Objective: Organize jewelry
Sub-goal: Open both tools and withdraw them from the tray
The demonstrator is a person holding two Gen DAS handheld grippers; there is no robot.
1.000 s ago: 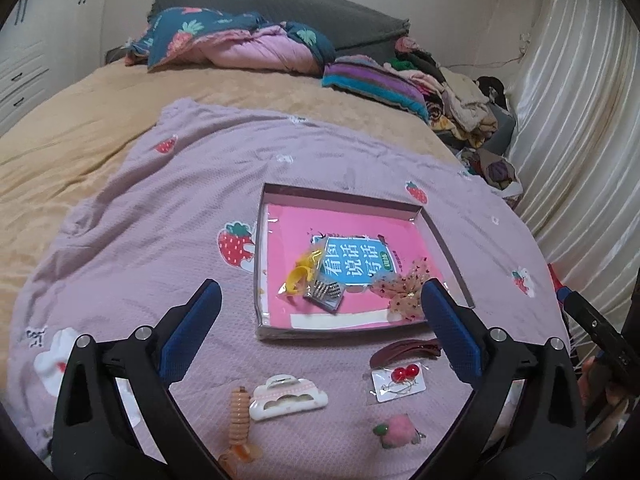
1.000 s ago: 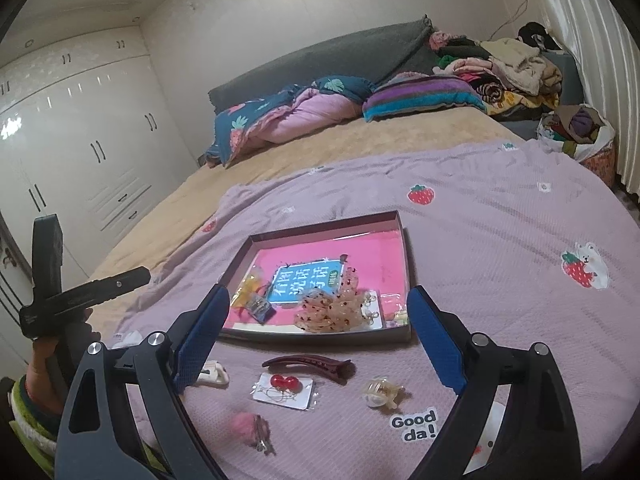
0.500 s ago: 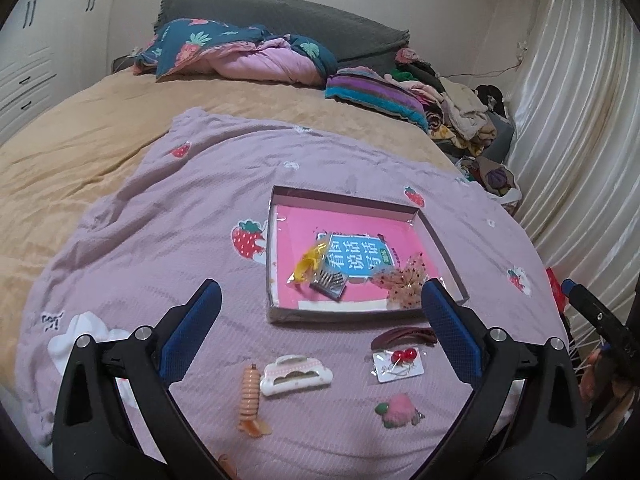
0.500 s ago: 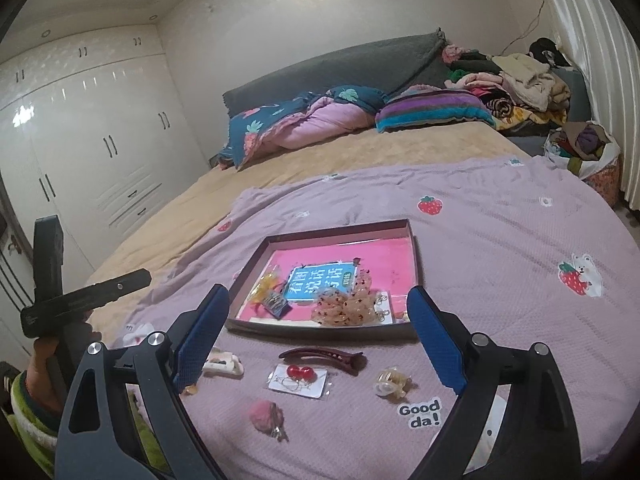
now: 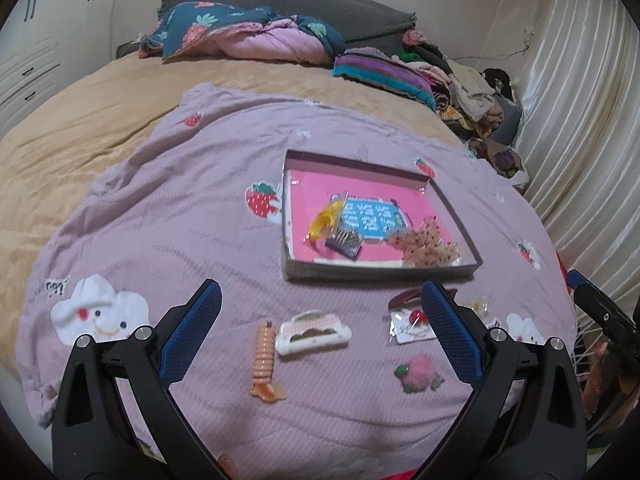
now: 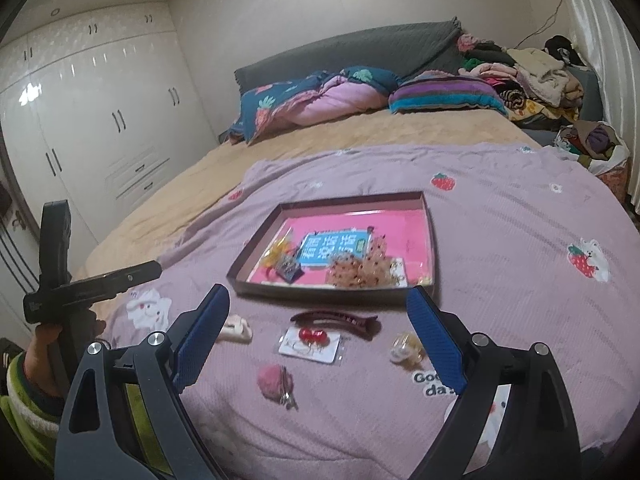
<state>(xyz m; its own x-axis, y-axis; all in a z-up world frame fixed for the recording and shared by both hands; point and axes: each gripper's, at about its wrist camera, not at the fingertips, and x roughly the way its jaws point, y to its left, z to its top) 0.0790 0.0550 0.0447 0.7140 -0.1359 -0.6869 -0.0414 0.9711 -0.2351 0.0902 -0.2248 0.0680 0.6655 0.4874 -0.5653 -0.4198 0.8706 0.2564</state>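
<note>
A shallow pink-lined box (image 5: 456,208) (image 6: 430,240) lies on the lilac blanket and holds a yellow clip (image 5: 324,218), a dark comb (image 5: 344,240) and a dotted bow (image 5: 430,242) (image 6: 360,268). In front of it lie a white claw clip (image 5: 314,332), an orange spiral clip (image 5: 264,356), a pink pompom clip (image 5: 418,372) (image 6: 274,378), a cherry earring card (image 5: 410,326) (image 6: 312,342), a maroon barrette (image 6: 336,320) and a pale small clip (image 6: 406,346). My left gripper (image 5: 320,324) and right gripper (image 6: 318,332) are open and empty, above these items.
The lilac blanket (image 5: 168,216) covers a tan bed. Pillows and a folded quilt (image 5: 256,36) lie at the headboard, a clothes pile (image 5: 468,88) at the right. White wardrobes (image 6: 100,128) stand on the left, curtains (image 5: 588,120) on the right.
Both grippers have pulled back and risen from the box. More of the loose items and the blanket's near edge show now. Both stay open.
</note>
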